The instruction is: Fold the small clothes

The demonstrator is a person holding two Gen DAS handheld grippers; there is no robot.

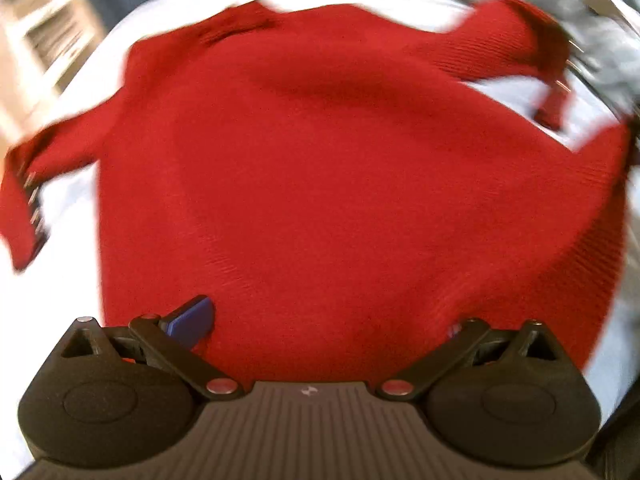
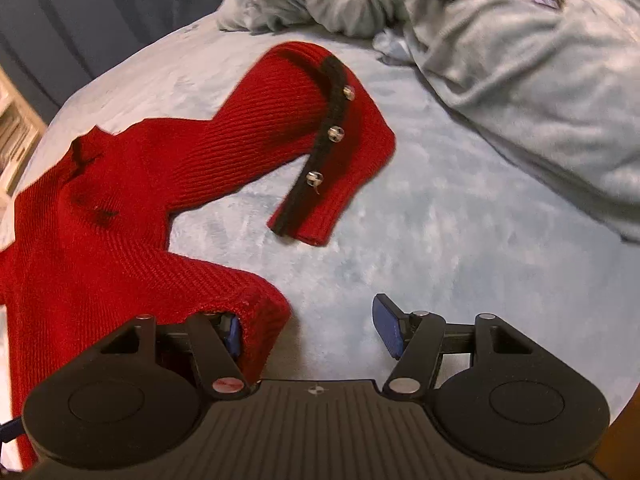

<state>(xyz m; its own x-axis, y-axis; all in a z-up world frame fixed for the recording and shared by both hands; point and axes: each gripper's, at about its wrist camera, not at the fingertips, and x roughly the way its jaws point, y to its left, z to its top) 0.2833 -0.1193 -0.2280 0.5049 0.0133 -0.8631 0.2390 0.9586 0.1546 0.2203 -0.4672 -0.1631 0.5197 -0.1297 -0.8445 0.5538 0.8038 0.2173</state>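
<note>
red sweater (image 1: 320, 180) flat on bed (image 2: 440, 220) | left tongs (image 1: 320, 320) gaping over it; right tongs (image 2: 308, 328) gaping, hem beside one pad

One red sweater (image 2: 100, 216), three clear buttons (image 2: 335, 133) on its cuff, one grey blanket (image 2: 520, 64)

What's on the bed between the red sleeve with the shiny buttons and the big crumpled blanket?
Nothing: in the right wrist view, only bare pale blue bed cover lies between the red sleeve and the grey crumpled blanket.
</note>
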